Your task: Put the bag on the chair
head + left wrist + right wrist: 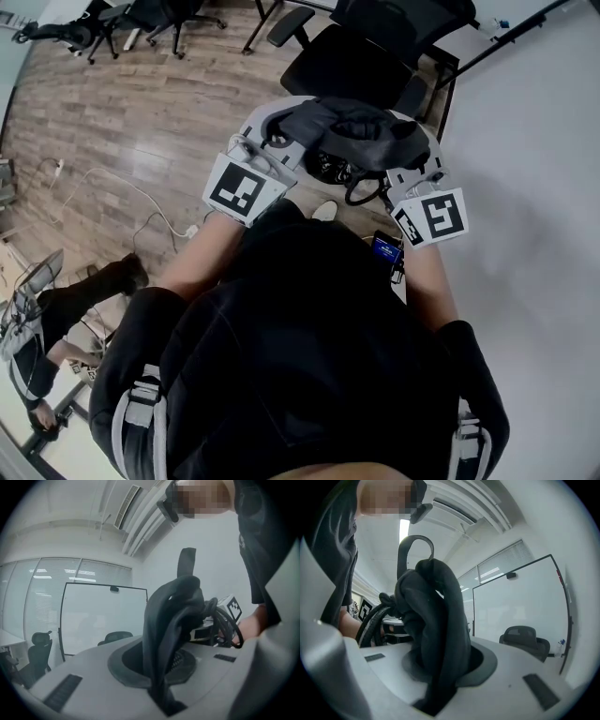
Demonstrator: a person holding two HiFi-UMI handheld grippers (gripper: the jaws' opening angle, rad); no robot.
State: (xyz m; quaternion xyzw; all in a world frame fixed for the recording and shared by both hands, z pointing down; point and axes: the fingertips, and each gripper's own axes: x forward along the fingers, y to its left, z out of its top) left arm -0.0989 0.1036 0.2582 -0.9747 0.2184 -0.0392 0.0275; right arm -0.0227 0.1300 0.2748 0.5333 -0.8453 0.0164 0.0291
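A crumpled black bag (352,129) hangs in the air between my two grippers, close in front of the person's body. My left gripper (279,136) is shut on the bag's left end, and the fabric (171,616) rises out from between its jaws. At the other end my right gripper (411,155) is shut on the bag (436,620) in the same way. A black strap loop (362,192) dangles below the bag. The black office chair (354,58) stands just beyond the bag, its seat bare.
A white table (534,187) runs along the right. More black chairs (141,19) stand at the far left on the wooden floor, where white cables (141,202) lie. A whiteboard (103,616) and another chair (525,639) show in the gripper views.
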